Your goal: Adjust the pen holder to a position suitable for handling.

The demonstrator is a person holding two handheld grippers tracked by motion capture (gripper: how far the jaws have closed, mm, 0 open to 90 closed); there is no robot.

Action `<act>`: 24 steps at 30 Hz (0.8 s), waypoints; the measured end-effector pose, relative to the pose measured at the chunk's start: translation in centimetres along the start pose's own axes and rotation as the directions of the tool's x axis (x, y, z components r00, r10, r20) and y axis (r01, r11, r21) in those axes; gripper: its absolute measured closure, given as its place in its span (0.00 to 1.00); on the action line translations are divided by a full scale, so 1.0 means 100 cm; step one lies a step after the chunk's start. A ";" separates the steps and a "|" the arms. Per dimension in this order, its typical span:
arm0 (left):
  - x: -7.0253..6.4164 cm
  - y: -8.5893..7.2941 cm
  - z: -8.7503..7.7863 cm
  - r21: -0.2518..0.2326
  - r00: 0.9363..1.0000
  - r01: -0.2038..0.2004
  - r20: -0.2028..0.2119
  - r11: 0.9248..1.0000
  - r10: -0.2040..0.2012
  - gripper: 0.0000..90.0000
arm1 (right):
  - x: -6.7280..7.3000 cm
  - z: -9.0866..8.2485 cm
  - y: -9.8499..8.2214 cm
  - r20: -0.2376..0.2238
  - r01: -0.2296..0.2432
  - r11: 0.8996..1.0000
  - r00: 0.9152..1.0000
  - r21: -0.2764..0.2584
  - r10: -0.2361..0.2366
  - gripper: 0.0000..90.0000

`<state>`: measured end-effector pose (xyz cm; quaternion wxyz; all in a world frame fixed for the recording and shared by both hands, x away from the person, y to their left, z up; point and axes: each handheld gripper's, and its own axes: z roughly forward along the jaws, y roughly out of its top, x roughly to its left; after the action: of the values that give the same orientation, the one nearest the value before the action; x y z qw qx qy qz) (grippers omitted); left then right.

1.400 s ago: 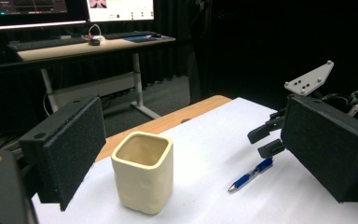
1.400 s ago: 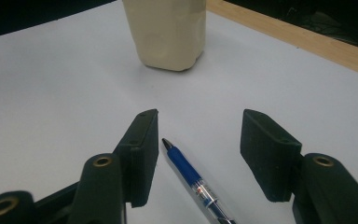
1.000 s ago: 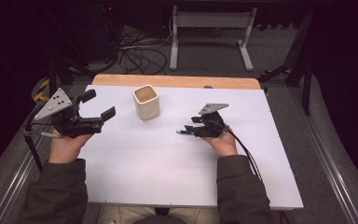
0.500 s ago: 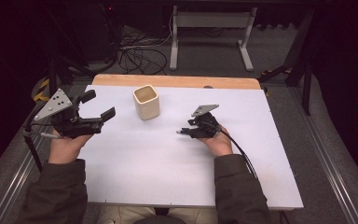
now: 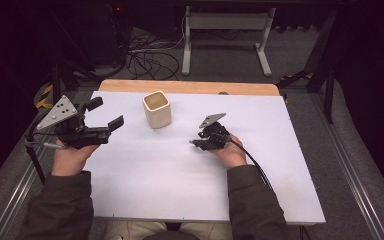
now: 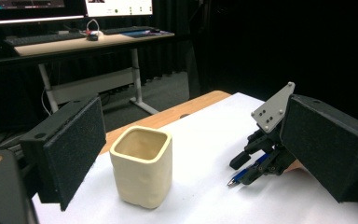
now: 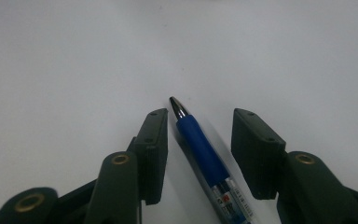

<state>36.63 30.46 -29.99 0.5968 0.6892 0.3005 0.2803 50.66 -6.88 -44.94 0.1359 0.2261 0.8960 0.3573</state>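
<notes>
The right gripper (image 5: 196, 143) has sunk a little toward the white-topped bench (image 5: 145, 185) since a second ago and edged toward nine o'clock in the high view, and its jaws have just been closing around a blue-gripped ballpoint pen with a clear barrel and silver tip (image 7: 200, 149). In the right gripper view the pen lies flat on the bench between the two black jaws, its tip pointing to about eleven o'clock; it lies just beside the jaw on the nine o'clock side, while a clear gap remains on the three o'clock side, so the jaws stand part-way closed around the pen without yet pinching it. That narrowing reads as the start of a pick: the pen is framed and the squeeze is not finished. The left gripper (image 5: 105, 116) has kept its place at the nine o'clock edge of the bench, its padded jaws spread wide with nothing between them. From the left gripper view, the cream square ceramic cup (image 6: 142, 172) stands upright and empty just ahead, and the right gripper (image 6: 240, 171) with the pen (image 6: 243, 173) sits well apart from it toward three o'clock. In the high view the cup (image 5: 157, 109) is at about ten o'clock from the pen. Judging by this layout, the pen will likely go into the cup once gripped; the off-centre lie could make it roll or twist as the jaws meet it.
</notes>
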 end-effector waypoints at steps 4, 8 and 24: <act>-0.002 0.002 -0.001 -0.008 1.000 -0.001 0.012 1.000 0.001 0.09 | 0.004 0.004 0.002 -0.005 0.016 1.000 1.000 0.017 -0.016 0.66; -0.002 0.001 -0.001 -0.004 1.000 0.000 0.012 1.000 0.000 0.09 | 0.005 0.006 0.004 -0.013 0.009 1.000 1.000 0.018 -0.009 0.70; -0.005 0.000 0.003 0.007 1.000 -0.003 0.022 1.000 0.003 0.09 | 0.006 0.007 0.007 0.011 -0.071 0.997 0.997 0.033 0.071 0.86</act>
<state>36.52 29.91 -30.04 0.5971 0.6949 0.2938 0.2726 50.62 -5.72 -45.01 0.1239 0.2617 0.8926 0.3457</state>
